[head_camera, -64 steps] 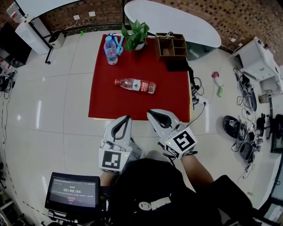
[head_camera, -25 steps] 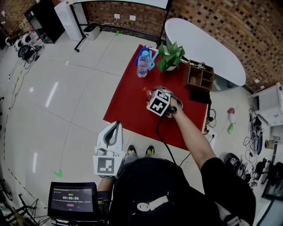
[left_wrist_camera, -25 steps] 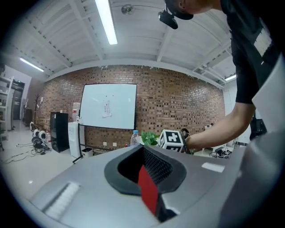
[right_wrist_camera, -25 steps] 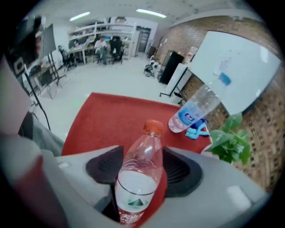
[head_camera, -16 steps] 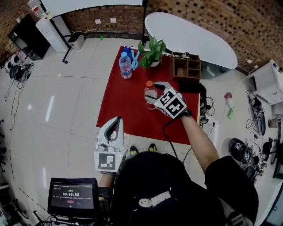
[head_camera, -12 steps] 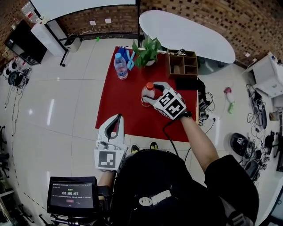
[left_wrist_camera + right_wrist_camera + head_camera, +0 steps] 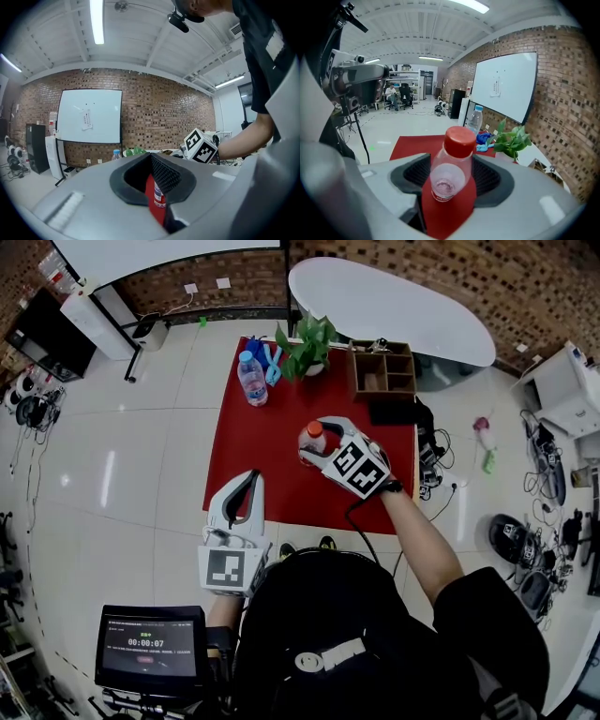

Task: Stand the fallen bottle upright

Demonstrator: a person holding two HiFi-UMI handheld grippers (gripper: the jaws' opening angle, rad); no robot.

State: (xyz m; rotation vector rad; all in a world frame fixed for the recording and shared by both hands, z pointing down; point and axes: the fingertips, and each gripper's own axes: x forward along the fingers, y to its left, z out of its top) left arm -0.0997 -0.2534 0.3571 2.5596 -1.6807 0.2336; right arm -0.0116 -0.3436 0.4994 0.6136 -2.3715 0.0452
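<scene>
Red-capped plastic bottle [image 7: 315, 433] stands nearly upright over the middle of the red surface [image 7: 253, 451], pinched round its body by the right hand-held gripper [image 7: 450, 180]. It is probably light, thin-walled and slippery, so a gentle mid-body hold suits. The left hand-held gripper [image 7: 152, 185] hangs near, narrowly spread and empty.

Red desk [image 7: 246, 451] on white tile floor [image 7: 122, 456]. Far edge: upright blue-label water bottle [image 7: 251, 379], blue item [image 7: 271, 356] just beside it (can't tell what), potted plant [image 7: 302, 338], wooden compartment box [image 7: 382, 371], black object [image 7: 392, 412] in front of it. White oval table [image 7: 394, 301] behind. Timer screen [image 7: 150, 650] bottom left. Whiteboard [image 7: 505, 86] on brick wall [image 7: 562, 93].
</scene>
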